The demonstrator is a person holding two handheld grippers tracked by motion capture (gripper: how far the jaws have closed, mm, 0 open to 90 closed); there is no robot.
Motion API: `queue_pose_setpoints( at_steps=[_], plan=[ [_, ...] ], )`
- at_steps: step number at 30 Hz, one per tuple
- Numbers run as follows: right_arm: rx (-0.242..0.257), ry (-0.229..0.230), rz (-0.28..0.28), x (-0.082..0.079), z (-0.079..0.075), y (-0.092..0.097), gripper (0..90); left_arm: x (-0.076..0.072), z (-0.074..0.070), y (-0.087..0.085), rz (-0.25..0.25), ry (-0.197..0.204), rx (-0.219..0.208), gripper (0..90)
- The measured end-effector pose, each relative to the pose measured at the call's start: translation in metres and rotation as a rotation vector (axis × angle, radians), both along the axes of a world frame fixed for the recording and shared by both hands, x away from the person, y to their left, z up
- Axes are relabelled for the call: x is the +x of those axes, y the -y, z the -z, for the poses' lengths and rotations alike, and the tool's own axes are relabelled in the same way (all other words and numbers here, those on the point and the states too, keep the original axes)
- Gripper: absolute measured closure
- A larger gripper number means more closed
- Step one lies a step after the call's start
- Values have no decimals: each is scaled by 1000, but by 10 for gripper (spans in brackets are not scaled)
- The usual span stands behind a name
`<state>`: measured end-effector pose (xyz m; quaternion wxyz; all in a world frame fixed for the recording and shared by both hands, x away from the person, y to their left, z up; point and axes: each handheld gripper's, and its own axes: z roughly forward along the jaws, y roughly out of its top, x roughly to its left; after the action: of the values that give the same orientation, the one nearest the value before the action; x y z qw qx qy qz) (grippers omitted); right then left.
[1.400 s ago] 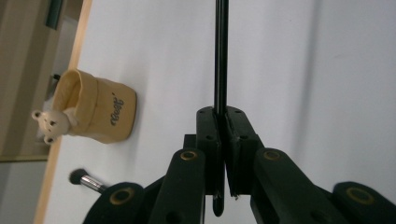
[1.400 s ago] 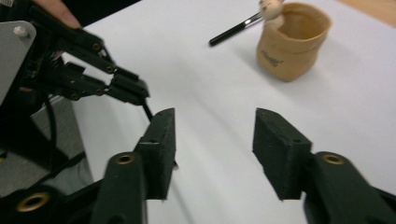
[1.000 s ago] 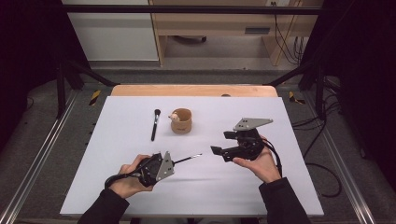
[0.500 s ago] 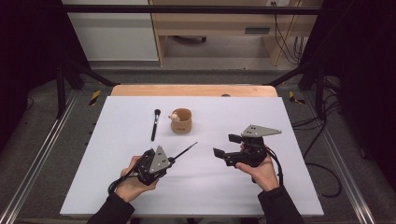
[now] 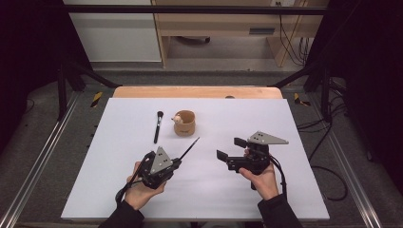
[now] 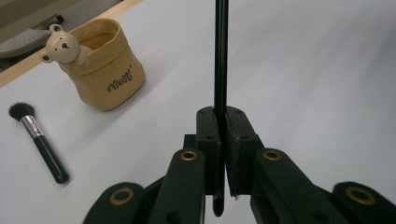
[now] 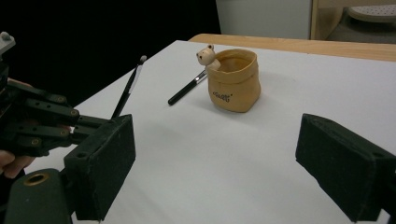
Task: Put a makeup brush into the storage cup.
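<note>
My left gripper (image 5: 177, 164) is shut on a thin black brush (image 5: 189, 148), whose free end slants up toward a tan fabric cup with a small bear figure (image 5: 185, 123). In the left gripper view the pads (image 6: 210, 128) clamp the thin handle (image 6: 220, 56), with the cup (image 6: 107, 70) at the far left. My right gripper (image 5: 231, 148) hovers to the right of the thin brush; its jaws have just been opening and nothing is between them. In the right gripper view its pads (image 7: 100, 163) stand wide apart, facing the cup (image 7: 233, 79).
A thicker black makeup brush (image 5: 157, 127) lies on the white table sheet (image 5: 294, 190) left of the cup, also seen from the left gripper (image 6: 42, 142). A wooden table edge (image 5: 197, 91) runs along the back. Metal rails flank both sides.
The thin brush in my left gripper has swung from pointing right to slanting toward the cup. My right gripper has sunk lower and its jaws have spread wider.
</note>
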<state>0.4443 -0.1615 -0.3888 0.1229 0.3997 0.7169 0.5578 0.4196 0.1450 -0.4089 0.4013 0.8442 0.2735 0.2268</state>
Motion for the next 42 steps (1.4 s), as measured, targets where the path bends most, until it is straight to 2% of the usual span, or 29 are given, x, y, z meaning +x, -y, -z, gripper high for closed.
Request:
queue_pose_setpoints(
  at_steps=[2, 4, 13, 24, 34, 42],
  plan=[
    [12, -8, 8, 0, 2, -1, 126, 0, 0, 2, -6, -3, 1, 850],
    [22, -8, 8, -1, 3, -1, 126, 0, 0, 5, -21, -5, -27, 850],
    [54, -4, 10, -4, 7, -9, 129, 1, 1, 14, -71, -17, -84, 851],
    [111, 2, 7, -6, 5, -20, 180, 1, 2, 26, -100, -22, -103, 851],
    [172, -17, 1, -3, 4, -33, 236, 1, 3, 32, -125, -33, -124, 850],
    [209, -33, 18, 0, 5, -42, 298, 0, 0, 39, -127, -33, -140, 851]
  ],
)
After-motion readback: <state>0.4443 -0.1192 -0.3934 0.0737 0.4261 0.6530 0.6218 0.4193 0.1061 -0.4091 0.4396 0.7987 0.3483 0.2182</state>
